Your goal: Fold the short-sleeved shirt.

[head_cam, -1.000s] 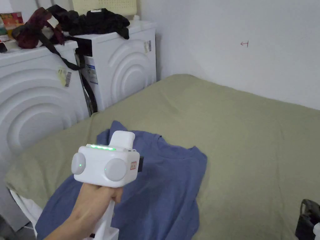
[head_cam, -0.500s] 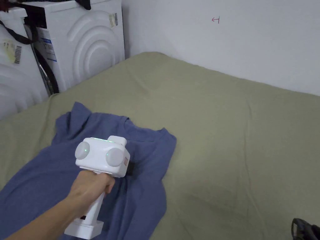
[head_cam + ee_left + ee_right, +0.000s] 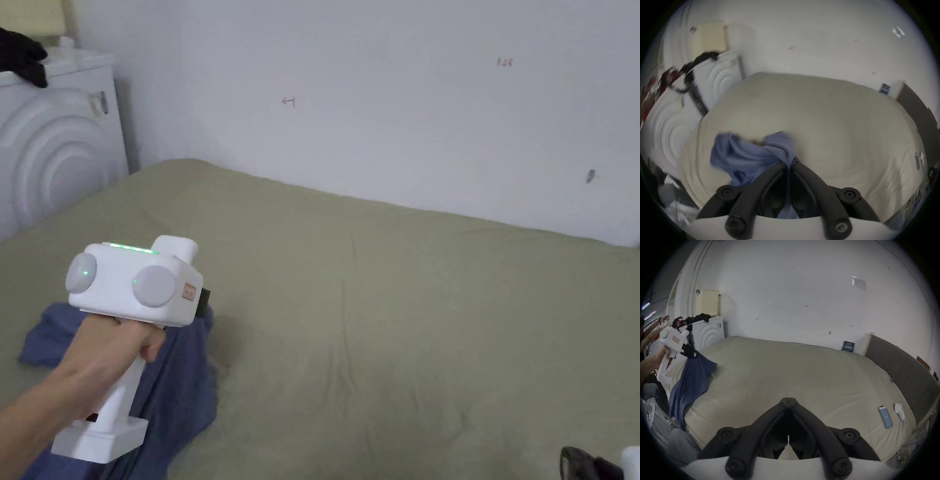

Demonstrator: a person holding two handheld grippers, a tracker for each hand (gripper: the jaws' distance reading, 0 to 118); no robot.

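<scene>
Blue fabric of the short-sleeved shirt (image 3: 753,155) is pinched between the closed jaws of the left tongs (image 3: 788,162), lifted off the olive-green bed (image 3: 406,300) near its left edge, the rest draping down over the side. Right tongs (image 3: 788,400) hover closed and empty above the bed, well apart from the shirt.

Olive sheet (image 3: 406,300) over a bed; white washing machine (image 3: 50,156) at its far-left corner, phone (image 3: 886,416) near a padded headboard (image 3: 899,368)
</scene>
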